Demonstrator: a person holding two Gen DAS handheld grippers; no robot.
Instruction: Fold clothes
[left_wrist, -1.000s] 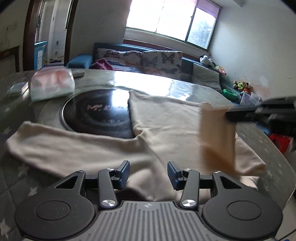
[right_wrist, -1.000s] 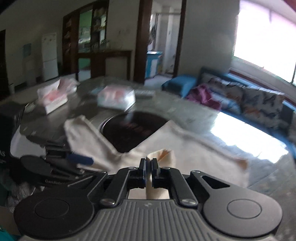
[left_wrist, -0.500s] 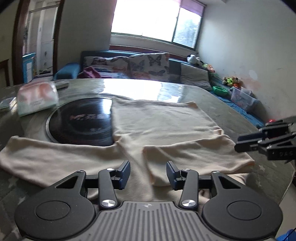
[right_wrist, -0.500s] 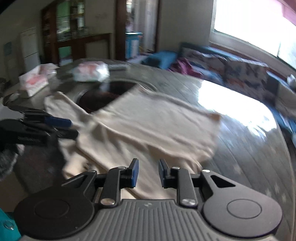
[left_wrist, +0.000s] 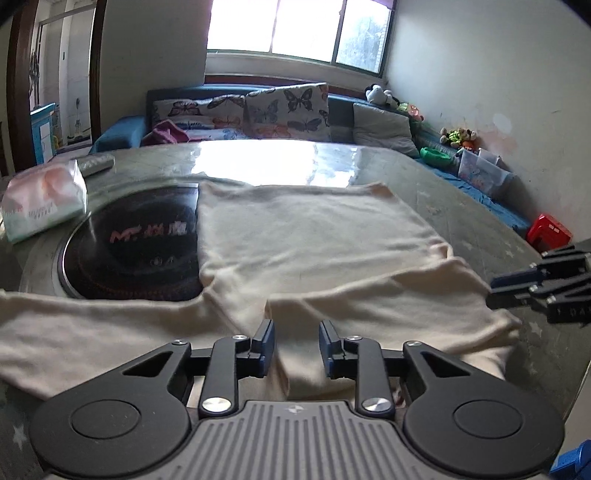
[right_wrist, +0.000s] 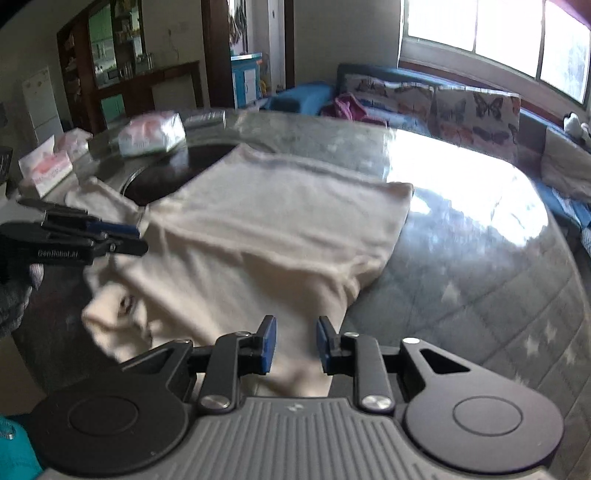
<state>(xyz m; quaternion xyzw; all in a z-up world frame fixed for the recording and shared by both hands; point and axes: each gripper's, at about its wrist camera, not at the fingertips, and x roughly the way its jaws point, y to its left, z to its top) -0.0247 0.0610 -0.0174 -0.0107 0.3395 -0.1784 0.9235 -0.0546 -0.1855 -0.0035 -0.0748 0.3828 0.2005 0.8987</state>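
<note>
Cream knit sweater (left_wrist: 314, 236) lies spread on our round grey-green quilted table (left_wrist: 461, 206), its body overlapping a black round hotplate (left_wrist: 140, 247) set in the tabletop. Our left gripper (left_wrist: 295, 341) hovers over the near edge, its blue-padded jaws parted and just now narrowing, with cloth showing below the gap but not pinched. Our right gripper (right_wrist: 293, 341) also stands parted after its jaws were opening, nothing pressed between the pads; it hangs over the sweater's near corner. The left wrist view shows one sleeve (left_wrist: 92, 328) stretched out to the left and the other sleeve (left_wrist: 388, 306) folded across the body. Only the right wrist view shows the collar opening (right_wrist: 125, 304) at the near left, plus a tissue box (right_wrist: 44, 170) behind the pink-and-white tissue pack (right_wrist: 151, 133). Each view catches the other gripper at its edge.
</note>
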